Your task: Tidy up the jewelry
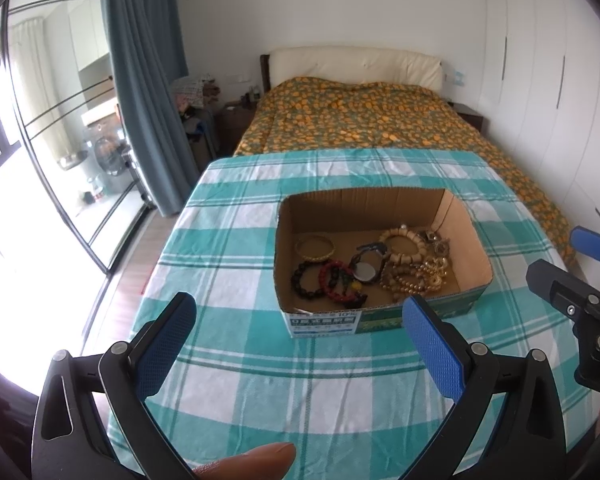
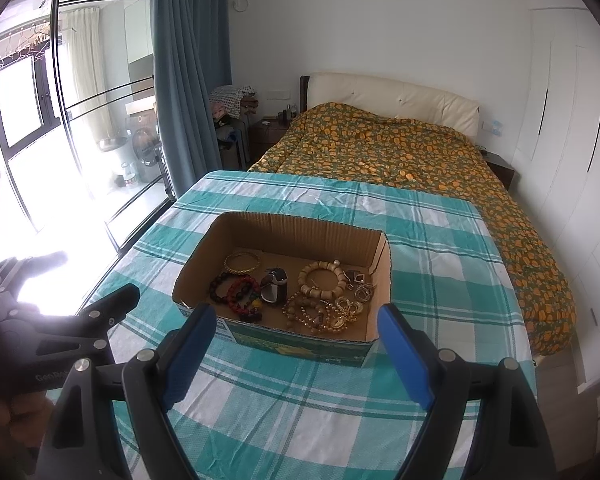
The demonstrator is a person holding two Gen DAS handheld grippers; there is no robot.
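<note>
Box (image 1: 384,312) sits mid-table (image 1: 236,392), jewelry (image 2: 300,296) heaped on its floor, all inside. Both your grippers, left (image 1: 300,348) and right (image 2: 296,356), hover just short of the near wall, jaws spread, nothing between them. Expect light, loose, slippery pieces; bead strands (image 1: 414,280) will likely tangle. Gold bangle (image 1: 315,249) is stiff and lies flat, apart from the rest: pinch across its rim. Watch (image 1: 367,266) runs near-to-far: grip its case
</note>
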